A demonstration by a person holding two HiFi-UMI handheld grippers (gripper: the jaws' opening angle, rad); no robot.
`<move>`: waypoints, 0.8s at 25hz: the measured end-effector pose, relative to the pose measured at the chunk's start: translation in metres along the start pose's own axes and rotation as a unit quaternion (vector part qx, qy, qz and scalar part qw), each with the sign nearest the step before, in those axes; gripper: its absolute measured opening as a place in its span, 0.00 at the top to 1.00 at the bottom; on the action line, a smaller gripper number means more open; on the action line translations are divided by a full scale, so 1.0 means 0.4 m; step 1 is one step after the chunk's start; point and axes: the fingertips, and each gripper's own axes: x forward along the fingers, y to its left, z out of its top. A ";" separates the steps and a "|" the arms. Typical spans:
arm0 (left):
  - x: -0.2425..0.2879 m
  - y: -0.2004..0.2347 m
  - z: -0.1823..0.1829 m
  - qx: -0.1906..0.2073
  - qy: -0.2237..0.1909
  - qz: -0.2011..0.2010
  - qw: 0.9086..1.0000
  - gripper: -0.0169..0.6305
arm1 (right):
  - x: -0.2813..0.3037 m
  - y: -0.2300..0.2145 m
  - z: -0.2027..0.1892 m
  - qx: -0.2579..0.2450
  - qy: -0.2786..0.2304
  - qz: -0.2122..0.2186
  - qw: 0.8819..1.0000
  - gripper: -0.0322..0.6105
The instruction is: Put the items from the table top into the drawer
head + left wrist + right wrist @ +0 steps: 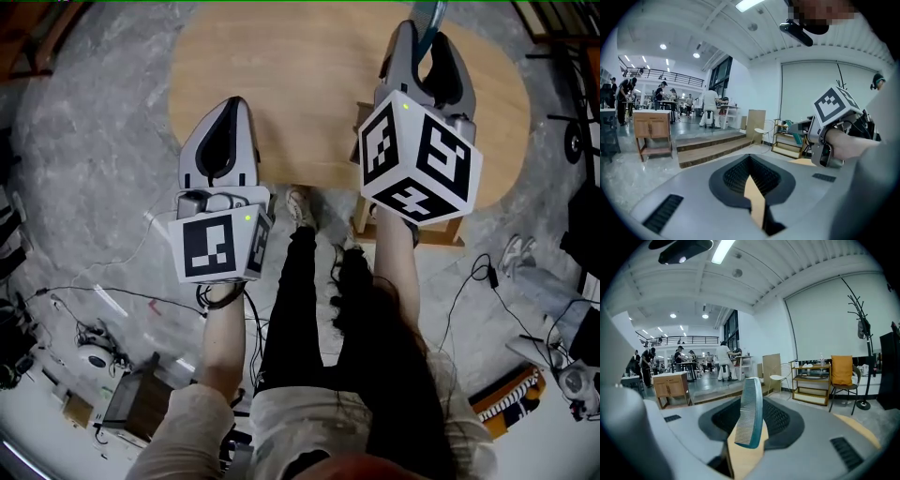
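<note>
In the head view both grippers are held up over a round wooden table (300,66). My right gripper (427,45) is shut on a teal comb (431,17), which stands up out of the jaws. The right gripper view shows the comb (750,411) upright between the pads, teeth to the left. My left gripper (228,103) sits lower and to the left, jaws together with nothing in them; its own view shows only a thin sliver of wood behind the closed tips (750,174). No drawer is plainly visible.
A wooden frame (441,232) sticks out under the table's near edge, mostly hidden by the right marker cube (417,155). Cables and boxes (131,398) lie on the grey floor around my legs. Shelves (813,383), a chair (841,376) and distant people stand ahead.
</note>
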 end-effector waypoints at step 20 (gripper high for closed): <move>0.131 -0.482 -0.058 0.037 0.043 -0.094 0.994 0.96 | -0.258 -0.820 -0.274 0.071 0.109 -0.226 0.965 0.71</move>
